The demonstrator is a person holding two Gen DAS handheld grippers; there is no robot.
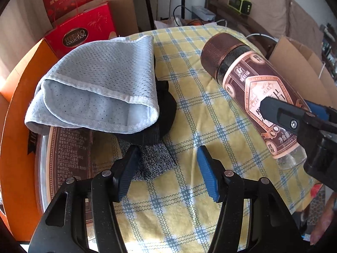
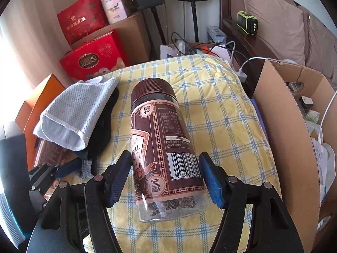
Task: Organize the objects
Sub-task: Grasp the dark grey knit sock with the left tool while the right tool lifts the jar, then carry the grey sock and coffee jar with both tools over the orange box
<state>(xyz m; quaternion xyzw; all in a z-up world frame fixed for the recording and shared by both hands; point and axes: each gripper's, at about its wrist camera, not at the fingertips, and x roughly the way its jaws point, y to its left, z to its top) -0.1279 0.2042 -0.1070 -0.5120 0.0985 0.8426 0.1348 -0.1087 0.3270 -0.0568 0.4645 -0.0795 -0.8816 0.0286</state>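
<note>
While the right tongs (image 2: 163, 176) clamp the jar (image 2: 162, 147) above the checked cloth (image 2: 221, 116), the left tongs (image 1: 168, 168) gape empty over a grey rag (image 1: 153, 162) beside the mesh pouch (image 1: 94, 84).

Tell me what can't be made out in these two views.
- Black garment: mostly hidden under the grey mesh pouch, left wrist view.
- Round tin: covered by the pouch and left gripper; its small print is unreadable.
- Jar: front label turned away, right wrist view.
- Cardboard box: contents cut off by the edge.
</note>
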